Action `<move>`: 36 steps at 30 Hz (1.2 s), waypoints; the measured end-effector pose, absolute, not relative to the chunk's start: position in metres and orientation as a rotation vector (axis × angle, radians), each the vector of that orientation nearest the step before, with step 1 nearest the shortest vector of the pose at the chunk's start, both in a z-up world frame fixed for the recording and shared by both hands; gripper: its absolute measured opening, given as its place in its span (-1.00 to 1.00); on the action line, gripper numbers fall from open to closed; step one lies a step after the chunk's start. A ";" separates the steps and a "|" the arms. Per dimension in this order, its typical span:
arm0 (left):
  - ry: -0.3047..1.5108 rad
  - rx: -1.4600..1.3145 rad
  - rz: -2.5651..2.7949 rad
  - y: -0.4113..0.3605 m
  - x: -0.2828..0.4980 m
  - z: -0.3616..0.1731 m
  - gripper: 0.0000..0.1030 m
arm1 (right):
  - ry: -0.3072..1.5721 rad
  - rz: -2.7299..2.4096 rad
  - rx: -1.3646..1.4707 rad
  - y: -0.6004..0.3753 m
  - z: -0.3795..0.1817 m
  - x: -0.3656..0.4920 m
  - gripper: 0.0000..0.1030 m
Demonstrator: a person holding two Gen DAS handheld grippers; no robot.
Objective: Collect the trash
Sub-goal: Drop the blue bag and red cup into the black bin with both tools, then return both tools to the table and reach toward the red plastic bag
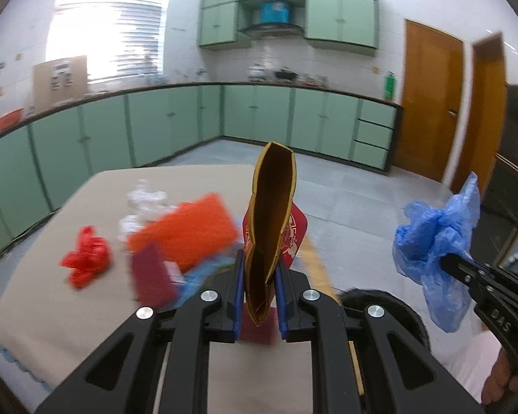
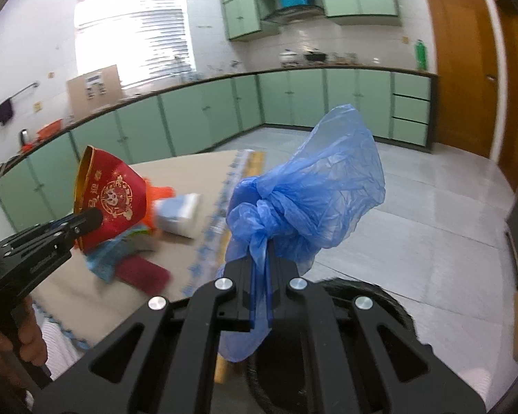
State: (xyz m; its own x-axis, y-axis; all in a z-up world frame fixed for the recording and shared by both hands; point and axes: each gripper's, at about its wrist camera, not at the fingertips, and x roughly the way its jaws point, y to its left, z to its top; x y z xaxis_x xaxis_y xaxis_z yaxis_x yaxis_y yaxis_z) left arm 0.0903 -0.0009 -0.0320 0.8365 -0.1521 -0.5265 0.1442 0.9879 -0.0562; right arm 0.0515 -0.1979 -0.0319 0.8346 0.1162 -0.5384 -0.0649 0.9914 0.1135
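Two pieces of trash are in hand and lifted clear of the table (image 1: 34, 276): the left gripper (image 1: 259, 276) has its blue pads pressed on the lower end of a squashed red-and-gold paper carton (image 1: 272, 207), its open mouth pointing up and away, and the right gripper (image 2: 260, 276) is clamped tight on the knotted neck of a crumpled blue plastic bag (image 2: 314, 186), which balloons above the jaws. A dark round opening (image 2: 362, 307) shows just beneath the right gripper, off the table's edge; it may be a bin, though too little of it shows to be sure. So the job looks partly done at best: neither piece has been dropped anywhere yet. Plenty is left on the table: a crumpled red plastic bag (image 1: 86, 258), an orange packet (image 1: 186, 231), a dark red flat piece (image 1: 152, 276), some clear wrapping (image 1: 141, 203), a white-and-blue tissue pack (image 2: 179, 217) and light blue scraps (image 2: 103, 258).
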 end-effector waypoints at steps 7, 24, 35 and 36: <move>0.625 0.029 -0.296 -0.058 0.101 -0.053 -0.70 | 0.626 -0.012 0.127 -0.243 -0.063 0.045 -0.93; 0.741 0.057 -0.456 -0.132 0.130 -0.095 -0.05 | 0.712 -0.119 0.191 -0.293 -0.107 0.053 -0.19; 0.625 0.047 -0.322 -0.088 0.119 -0.062 0.39 | 0.613 -0.185 0.195 -0.286 -0.087 0.049 0.75; 0.609 0.047 -0.298 -0.079 0.117 -0.058 0.42 | 0.605 -0.178 0.196 -0.285 -0.085 0.049 0.75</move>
State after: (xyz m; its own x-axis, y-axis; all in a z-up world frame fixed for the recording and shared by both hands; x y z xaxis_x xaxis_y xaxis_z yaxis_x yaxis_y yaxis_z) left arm 0.1167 -0.0794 -0.0580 0.7789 -0.2616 -0.5699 0.2894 0.9562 -0.0434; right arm 0.0487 -0.2845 -0.0847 0.8081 -0.1082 -0.5790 0.2228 0.9661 0.1304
